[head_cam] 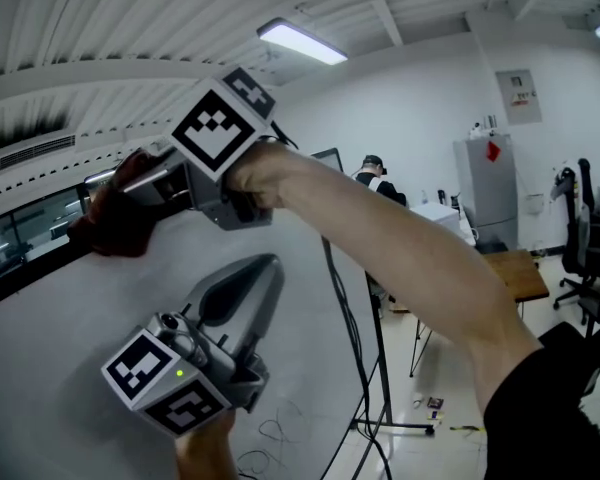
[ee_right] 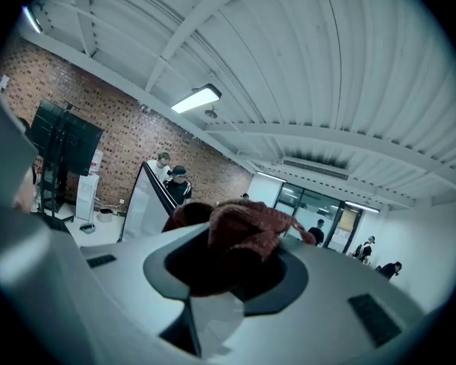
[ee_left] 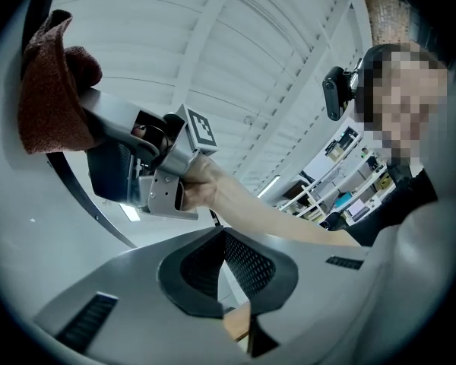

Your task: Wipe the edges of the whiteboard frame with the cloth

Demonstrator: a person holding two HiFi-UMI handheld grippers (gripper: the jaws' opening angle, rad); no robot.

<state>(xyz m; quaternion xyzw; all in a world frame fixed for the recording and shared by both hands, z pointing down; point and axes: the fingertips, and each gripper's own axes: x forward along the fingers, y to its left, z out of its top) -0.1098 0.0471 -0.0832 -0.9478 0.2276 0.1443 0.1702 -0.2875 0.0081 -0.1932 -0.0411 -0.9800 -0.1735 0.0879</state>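
Right gripper (head_cam: 140, 190) raised to the top edge of the whiteboard frame (head_cam: 25, 273); jaws clamped on the dark red cloth (head_cam: 115, 223), which bunches out past the fingertips and presses against the dark frame strip; right gripper view confirms the cloth (ee_right: 247, 223) wedged between the jaws. Left gripper (head_cam: 258, 273) sits lower, over the white board face (head_cam: 70, 318), tips pointing up toward the right one; its jaws are together with nothing between them; contact with the board not discernible.
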